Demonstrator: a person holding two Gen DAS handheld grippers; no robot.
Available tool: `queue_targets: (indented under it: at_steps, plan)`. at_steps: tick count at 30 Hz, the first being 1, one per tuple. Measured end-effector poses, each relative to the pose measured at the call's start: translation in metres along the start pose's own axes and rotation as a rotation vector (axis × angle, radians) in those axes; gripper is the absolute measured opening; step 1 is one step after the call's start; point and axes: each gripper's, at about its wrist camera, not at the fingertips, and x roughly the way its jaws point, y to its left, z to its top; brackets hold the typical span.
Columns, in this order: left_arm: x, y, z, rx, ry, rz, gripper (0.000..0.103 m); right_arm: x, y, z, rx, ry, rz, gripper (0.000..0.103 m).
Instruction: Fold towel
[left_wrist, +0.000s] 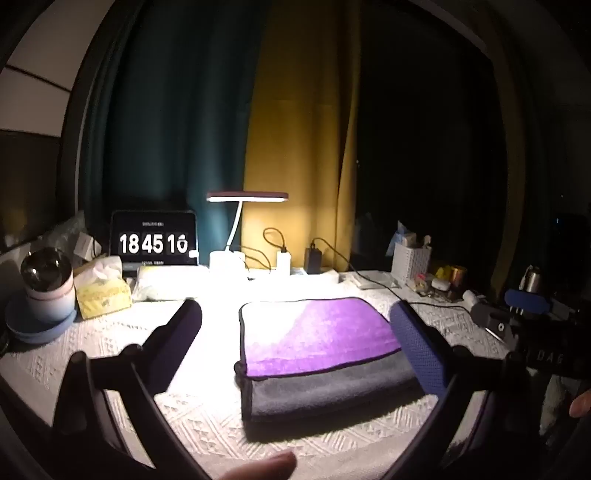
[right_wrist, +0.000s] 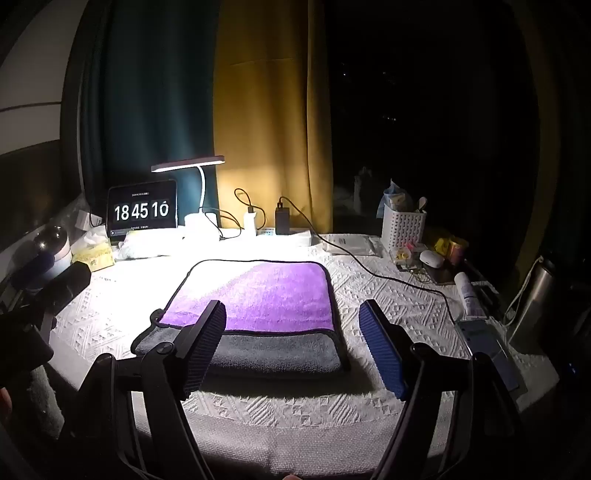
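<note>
A towel (left_wrist: 317, 332) lies folded on the white textured tablecloth, purple side up with a grey layer showing along its near edge. It also shows in the right wrist view (right_wrist: 258, 295). My left gripper (left_wrist: 299, 343) is open and empty, held above the towel with a finger on each side of it. My right gripper (right_wrist: 291, 347) is open and empty, just above the towel's near right part. The right gripper shows at the right edge of the left wrist view (left_wrist: 517, 317); the left gripper shows at the left edge of the right wrist view (right_wrist: 55, 284).
At the back stand a lit desk lamp (right_wrist: 188, 166), a clock screen (right_wrist: 142, 210), chargers with cables (right_wrist: 282, 219) and a white basket (right_wrist: 402, 227). A tissue box (left_wrist: 101, 288) and a cup on a plate (left_wrist: 46, 291) sit left. A steel bottle (right_wrist: 532, 302) and small items sit right.
</note>
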Motion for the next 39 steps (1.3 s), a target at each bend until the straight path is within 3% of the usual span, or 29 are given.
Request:
queue_targets:
  at_steps: [4, 13, 39]
  plan:
    - [-0.007, -0.001, -0.003, -0.005, -0.026, 0.001, 0.102, 0.001, -0.001, -0.001, 0.008, -0.003, 0.002, 0.077]
    - [0.001, 0.000, -0.001, 0.010, 0.015, -0.022, 0.102, 0.001, 0.000, -0.003, 0.013, -0.003, 0.004, 0.077]
    - [0.001, -0.001, -0.005, -0.004, 0.031, -0.030, 0.102, 0.005, 0.004, -0.007, 0.018, 0.003, 0.010, 0.077]
